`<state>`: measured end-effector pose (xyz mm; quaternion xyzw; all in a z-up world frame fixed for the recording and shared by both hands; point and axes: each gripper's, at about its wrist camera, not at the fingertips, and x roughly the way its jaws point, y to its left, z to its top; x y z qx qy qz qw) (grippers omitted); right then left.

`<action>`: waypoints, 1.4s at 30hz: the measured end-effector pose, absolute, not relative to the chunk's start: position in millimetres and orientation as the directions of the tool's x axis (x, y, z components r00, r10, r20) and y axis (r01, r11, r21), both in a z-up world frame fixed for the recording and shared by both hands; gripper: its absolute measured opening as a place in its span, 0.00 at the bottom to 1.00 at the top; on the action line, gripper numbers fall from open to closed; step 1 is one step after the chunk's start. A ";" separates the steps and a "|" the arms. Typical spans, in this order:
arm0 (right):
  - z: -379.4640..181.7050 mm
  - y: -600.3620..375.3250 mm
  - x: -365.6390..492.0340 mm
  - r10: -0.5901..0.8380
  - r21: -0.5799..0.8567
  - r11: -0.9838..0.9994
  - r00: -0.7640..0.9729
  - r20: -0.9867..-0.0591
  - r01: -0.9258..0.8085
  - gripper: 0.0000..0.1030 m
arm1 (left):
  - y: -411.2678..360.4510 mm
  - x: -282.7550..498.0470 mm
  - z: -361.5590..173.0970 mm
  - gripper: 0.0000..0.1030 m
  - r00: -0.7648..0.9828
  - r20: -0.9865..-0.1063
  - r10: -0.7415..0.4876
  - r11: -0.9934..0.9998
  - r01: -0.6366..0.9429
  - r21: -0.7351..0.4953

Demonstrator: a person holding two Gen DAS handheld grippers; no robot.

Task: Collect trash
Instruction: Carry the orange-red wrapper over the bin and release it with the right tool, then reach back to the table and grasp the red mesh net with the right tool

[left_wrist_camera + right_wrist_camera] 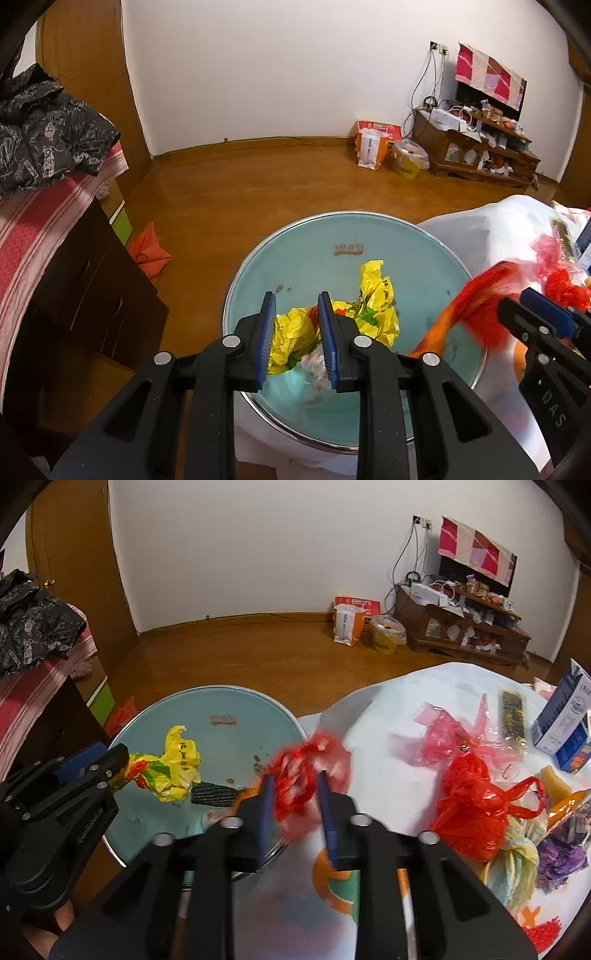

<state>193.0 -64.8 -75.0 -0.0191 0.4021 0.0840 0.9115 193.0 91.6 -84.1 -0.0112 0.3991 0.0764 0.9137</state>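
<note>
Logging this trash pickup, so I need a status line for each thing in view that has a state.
Left hand-held gripper: shut on the yellow bag.
Yellow bag: crumpled, over the bin.
Right hand-held gripper: open, red wrapper between its jaws.
Red wrapper: blurred.
Bin: open.
Milk carton: upright.

red wrapper (297, 775) (blurred) between right gripper (295, 781)

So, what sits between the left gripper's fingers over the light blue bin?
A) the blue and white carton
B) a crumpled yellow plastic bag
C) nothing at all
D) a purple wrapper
B: in the left wrist view the crumpled yellow plastic bag lies between the fingers of the left gripper, above the bin.
</note>
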 end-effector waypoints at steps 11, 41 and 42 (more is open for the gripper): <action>-63.7 -85.7 178.7 0.118 0.060 0.992 0.691 -0.713 -0.107 0.35 | 90.4 194.0 -86.1 0.26 0.658 -0.740 0.141 0.987 -0.148 0.058; -32.2 -178.1 102.4 -0.033 0.086 0.990 0.770 -0.637 0.113 0.96 | 37.6 125.0 -28.7 0.93 0.756 -0.636 0.156 0.988 -0.118 0.102; -32.4 -183.1 99.7 -0.032 0.088 0.989 0.764 -0.644 0.117 0.96 | 31.3 121.5 -26.4 0.93 0.761 -0.631 0.151 0.988 -0.107 0.107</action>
